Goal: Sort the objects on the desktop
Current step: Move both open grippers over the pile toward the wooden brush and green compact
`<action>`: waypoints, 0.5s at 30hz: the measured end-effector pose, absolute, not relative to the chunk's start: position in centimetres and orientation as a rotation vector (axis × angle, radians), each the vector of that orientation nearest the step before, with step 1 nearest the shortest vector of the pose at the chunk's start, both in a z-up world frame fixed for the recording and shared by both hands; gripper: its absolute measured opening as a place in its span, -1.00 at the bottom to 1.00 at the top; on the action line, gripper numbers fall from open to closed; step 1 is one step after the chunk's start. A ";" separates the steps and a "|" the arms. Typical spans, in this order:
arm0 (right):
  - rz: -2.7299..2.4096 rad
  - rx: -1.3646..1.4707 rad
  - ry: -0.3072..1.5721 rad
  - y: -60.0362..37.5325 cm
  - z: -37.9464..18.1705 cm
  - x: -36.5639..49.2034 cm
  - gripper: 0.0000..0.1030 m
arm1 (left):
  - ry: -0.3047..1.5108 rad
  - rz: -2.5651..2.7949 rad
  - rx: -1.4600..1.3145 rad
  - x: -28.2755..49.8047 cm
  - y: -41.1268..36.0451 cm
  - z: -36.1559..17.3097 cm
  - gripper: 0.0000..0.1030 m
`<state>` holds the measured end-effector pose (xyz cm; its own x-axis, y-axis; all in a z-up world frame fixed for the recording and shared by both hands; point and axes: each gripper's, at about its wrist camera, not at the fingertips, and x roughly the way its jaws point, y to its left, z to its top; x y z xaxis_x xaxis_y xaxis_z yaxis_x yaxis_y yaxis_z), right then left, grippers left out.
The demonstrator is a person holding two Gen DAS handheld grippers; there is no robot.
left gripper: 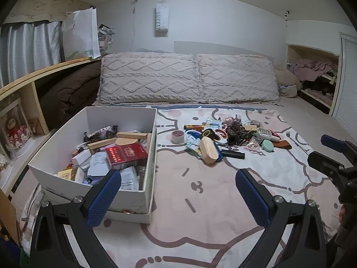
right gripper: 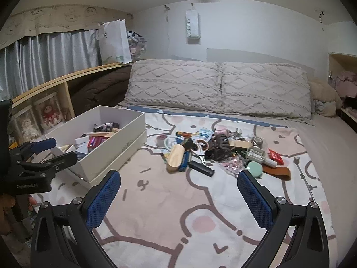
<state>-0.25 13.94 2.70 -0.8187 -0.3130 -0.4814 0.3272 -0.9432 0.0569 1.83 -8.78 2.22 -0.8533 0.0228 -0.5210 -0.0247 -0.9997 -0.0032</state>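
Observation:
A white box (left gripper: 67, 141) (right gripper: 116, 151) on the bed holds a red packet (left gripper: 126, 156), wooden blocks and papers. A pile of small objects lies to its right: a wooden oval case (left gripper: 208, 150) (right gripper: 175, 158), a black bar (left gripper: 233, 154) (right gripper: 202, 167), a tape roll (left gripper: 177, 136), scissors, a mint round case (left gripper: 267, 145) (right gripper: 255, 168) and a brown hair claw (right gripper: 219, 148). My left gripper (left gripper: 178, 178) is open and empty, hovering by the box's near right corner. My right gripper (right gripper: 178, 179) is open and empty, in front of the pile.
The bedspread (left gripper: 200, 201) has pink cartoon outlines. Two knitted pillows (left gripper: 189, 78) lie at the head. A wooden shelf (left gripper: 26, 82) runs along the left with a brown blanket. The right gripper shows at the right edge of the left wrist view (left gripper: 330, 156).

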 end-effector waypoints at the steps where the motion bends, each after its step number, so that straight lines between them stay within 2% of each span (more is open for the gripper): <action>1: -2.715 0.710 0.043 14.2 2.6 -0.3 1.00 | 0.007 2.998 -0.839 1.7 -8.6 2.2 1.00; 15: -2.768 0.759 0.058 17.8 0.2 -1.2 1.00 | 0.012 2.961 -0.809 -0.6 -5.3 0.7 1.00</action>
